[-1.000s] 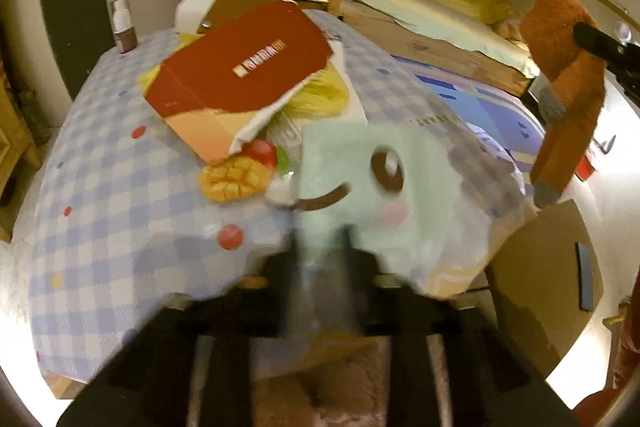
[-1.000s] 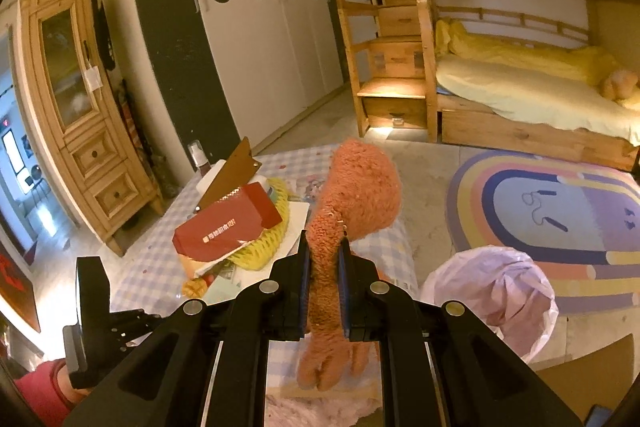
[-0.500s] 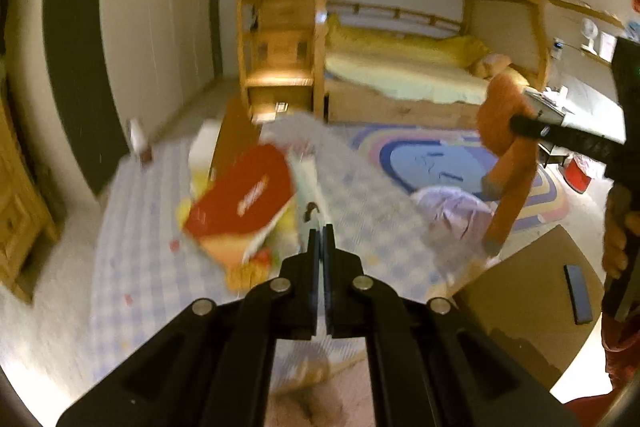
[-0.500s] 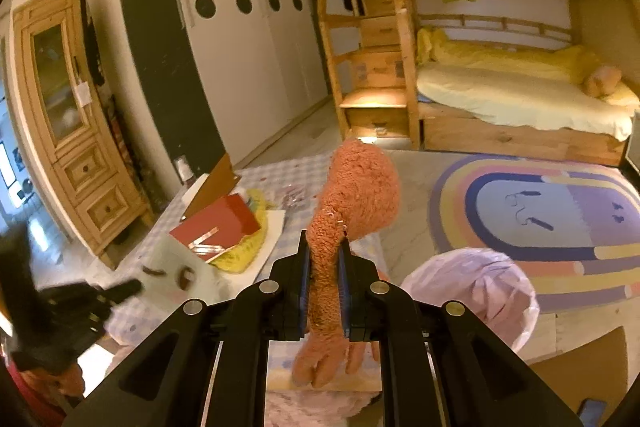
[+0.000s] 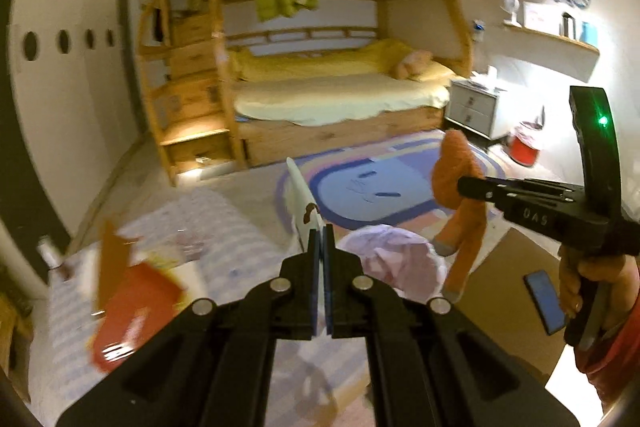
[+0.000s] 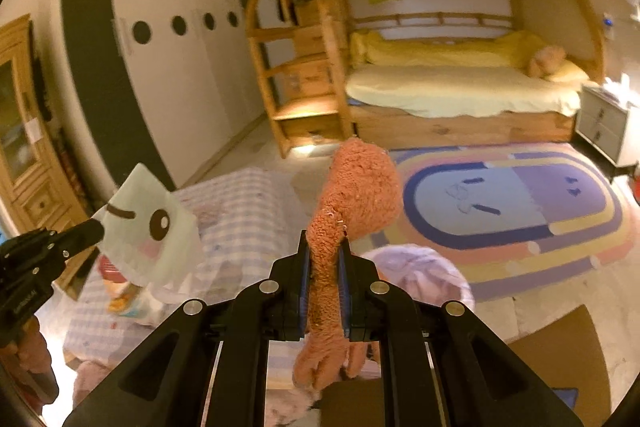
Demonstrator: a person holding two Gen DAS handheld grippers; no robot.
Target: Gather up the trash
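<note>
L gripper [image 5: 322,233] was clenched tight on a thin pale-green paper bag [image 6: 146,223] w/ a cartoon face, held up in the air above the checked table [image 6: 244,211]; from its own cam the bag showed edge-on. R gripper [image 6: 325,259] was clamped on an orange plush toy [image 6: 356,195], its body sticking up past the fingers, legs dangling below. Pink-lined trash bin [image 5: 394,259] sat on the floor just beyond the table edge, under both grippers' tips. Red box [image 5: 134,311] & other litter lay on the table, blurred. A phone [image 5: 546,301] lay on a cardboard sheet [image 5: 508,311] near the person's hand [image 5: 592,279]
</note>
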